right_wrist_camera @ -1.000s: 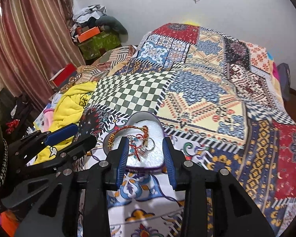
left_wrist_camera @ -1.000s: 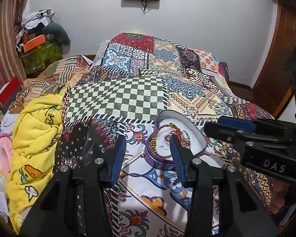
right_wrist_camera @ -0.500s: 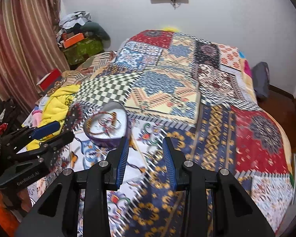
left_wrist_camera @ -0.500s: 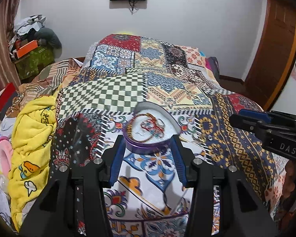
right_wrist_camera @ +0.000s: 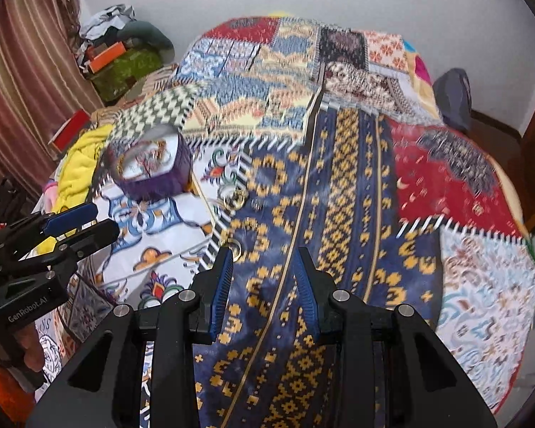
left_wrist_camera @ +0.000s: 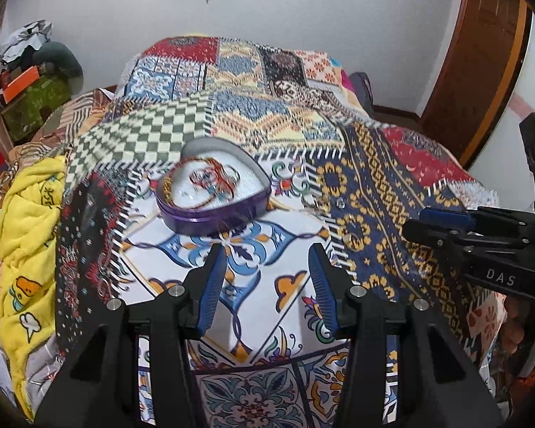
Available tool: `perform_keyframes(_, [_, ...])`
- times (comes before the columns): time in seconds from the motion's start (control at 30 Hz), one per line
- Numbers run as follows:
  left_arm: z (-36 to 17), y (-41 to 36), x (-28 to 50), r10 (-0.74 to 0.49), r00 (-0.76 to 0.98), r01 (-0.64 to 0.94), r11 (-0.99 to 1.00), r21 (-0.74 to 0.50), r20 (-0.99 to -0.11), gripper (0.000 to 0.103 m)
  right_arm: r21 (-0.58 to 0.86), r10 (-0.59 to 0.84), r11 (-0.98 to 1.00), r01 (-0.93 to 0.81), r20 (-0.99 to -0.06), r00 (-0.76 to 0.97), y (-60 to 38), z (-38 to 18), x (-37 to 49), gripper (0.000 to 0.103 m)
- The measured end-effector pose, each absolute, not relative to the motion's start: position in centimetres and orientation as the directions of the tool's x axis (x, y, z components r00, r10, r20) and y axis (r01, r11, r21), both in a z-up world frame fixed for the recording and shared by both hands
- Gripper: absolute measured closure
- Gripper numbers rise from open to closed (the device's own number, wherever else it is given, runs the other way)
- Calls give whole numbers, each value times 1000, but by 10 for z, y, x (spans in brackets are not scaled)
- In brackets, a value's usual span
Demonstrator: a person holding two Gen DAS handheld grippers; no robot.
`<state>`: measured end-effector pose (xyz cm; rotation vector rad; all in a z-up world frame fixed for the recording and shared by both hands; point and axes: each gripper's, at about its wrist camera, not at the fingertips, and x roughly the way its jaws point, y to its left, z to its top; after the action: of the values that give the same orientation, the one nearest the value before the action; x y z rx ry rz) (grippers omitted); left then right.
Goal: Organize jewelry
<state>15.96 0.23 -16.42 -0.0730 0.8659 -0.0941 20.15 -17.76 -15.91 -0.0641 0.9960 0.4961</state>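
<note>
You had both tools hovering over the bed, with plenty of bare patchwork quilt ahead of them. The bed's right edge dropped off toward the wooden door; the left side was crowded by a yellow blanket. Your left hand-held gripper was spread wide with nothing in it, and the right hand-held gripper was released too, also empty. The purple heart-shaped box sat on the quilt just ahead of the left one, lid off, white lining inside with a tangle of red and gold bracelets (pretty blurry). A few loose rings lay on the quilt right of the box.
</note>
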Motion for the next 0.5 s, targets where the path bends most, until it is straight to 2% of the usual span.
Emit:
perform_keyframes(0.3, [-186, 14, 160, -92, 609, 9, 994, -109, -788, 56, 206, 402, 855, -477, -844, 356, -150, -187, 212, 71])
perform_keyframes(0.5, [-190, 16, 162, -83, 605, 9, 995, -97, -792, 56, 182, 390, 852, -491, -847, 362, -142, -200, 215, 71])
